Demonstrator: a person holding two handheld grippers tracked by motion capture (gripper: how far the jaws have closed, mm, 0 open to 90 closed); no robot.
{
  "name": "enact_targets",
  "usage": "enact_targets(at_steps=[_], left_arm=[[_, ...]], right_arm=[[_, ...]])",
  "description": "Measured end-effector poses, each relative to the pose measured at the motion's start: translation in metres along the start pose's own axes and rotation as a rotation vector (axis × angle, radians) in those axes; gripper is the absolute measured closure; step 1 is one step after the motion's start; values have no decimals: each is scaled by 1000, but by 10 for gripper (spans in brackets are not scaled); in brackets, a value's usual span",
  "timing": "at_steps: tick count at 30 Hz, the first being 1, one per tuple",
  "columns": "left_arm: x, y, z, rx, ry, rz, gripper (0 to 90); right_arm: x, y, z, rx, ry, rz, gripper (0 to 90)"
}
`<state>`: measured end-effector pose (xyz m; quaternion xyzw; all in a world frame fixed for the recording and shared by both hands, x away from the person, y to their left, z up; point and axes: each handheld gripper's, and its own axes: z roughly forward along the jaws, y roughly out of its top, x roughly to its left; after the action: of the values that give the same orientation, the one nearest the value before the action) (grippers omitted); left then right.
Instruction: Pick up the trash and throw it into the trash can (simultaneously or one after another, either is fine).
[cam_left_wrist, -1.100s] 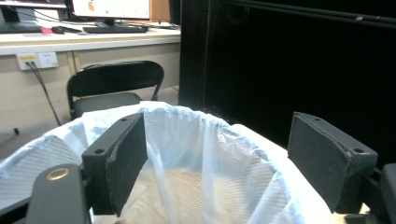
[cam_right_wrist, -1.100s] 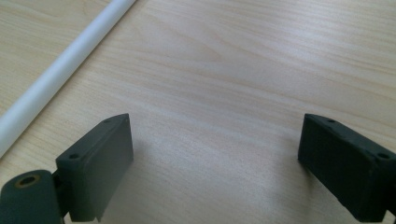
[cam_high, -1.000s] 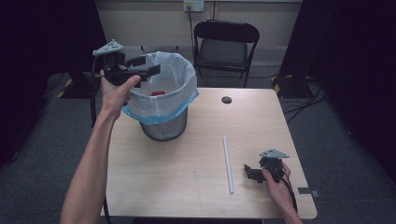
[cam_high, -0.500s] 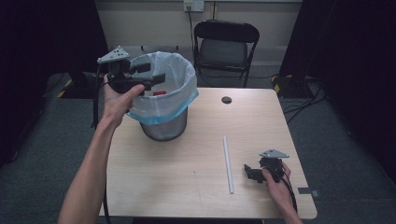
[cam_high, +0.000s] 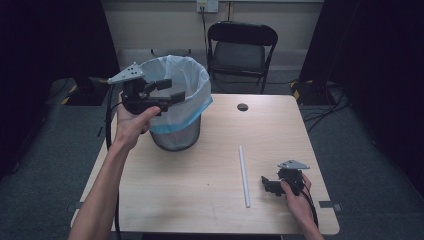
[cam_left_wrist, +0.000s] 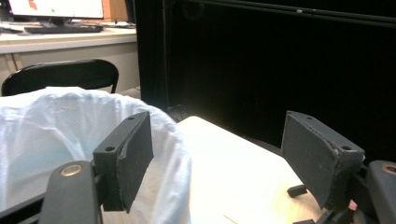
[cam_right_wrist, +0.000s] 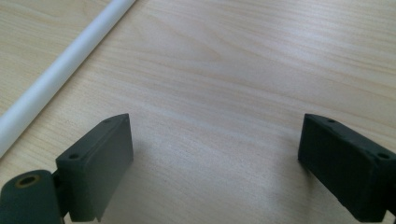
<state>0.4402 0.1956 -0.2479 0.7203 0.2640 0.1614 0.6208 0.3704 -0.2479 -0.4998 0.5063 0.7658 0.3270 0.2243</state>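
Note:
A metal waste bin (cam_high: 177, 135) lined with a pale blue bag (cam_left_wrist: 56, 135) stands at the table's back left. My left gripper (cam_high: 171, 90) is held in the air over the bin's near-left rim, pointing right across its mouth. Its jaws have just been closing a little, but they stand open with nothing between them (cam_left_wrist: 219, 158). A white tube (cam_high: 244, 175) lies lengthwise on the table right of centre. My right gripper (cam_high: 267, 184) rests on the table just right of the tube's near end, open and empty (cam_right_wrist: 215, 163), with the tube (cam_right_wrist: 60, 74) off to its left.
The wooden table (cam_high: 200, 200) has a small round hole (cam_high: 242, 107) near its back edge. A black folding chair (cam_high: 242, 50) stands behind the table. Dark curtains hang on both sides.
My left gripper has moved right and somewhat down, closer over the bin's rim. The right gripper and the tube have stayed put.

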Motion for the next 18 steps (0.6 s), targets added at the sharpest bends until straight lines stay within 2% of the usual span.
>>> enact_targets(at_steps=[1, 2, 6, 9, 10, 13, 14, 15, 17, 18], left_arm=[[0, 0, 0, 0, 0, 0, 248], [-6, -3, -1, 12, -18, 6, 251], [-13, -11, -7, 26, -10, 16, 264], [-18, -15, -10, 25, -7, 23, 253], [-21, -19, -13, 15, -37, 10, 252], [-25, -23, -15, 12, -26, 18, 250], [-27, -27, -14, 18, -18, 27, 250], [-28, -33, -14, 32, -28, 14, 235], [-29, -35, -13, 38, -29, 16, 233], [-30, -42, -11, 53, -32, 14, 233]], right_arm=[[0, 0, 0, 0, 0, 0, 94], [0, 0, 0, 0, 0, 0, 94], [0, 0, 0, 0, 0, 0, 94], [0, 0, 0, 0, 0, 0, 94], [0, 0, 0, 0, 0, 0, 94], [0, 0, 0, 0, 0, 0, 94], [0, 0, 0, 0, 0, 0, 94], [0, 0, 0, 0, 0, 0, 94], [0, 0, 0, 0, 0, 0, 95], [0, 0, 0, 0, 0, 0, 94]])
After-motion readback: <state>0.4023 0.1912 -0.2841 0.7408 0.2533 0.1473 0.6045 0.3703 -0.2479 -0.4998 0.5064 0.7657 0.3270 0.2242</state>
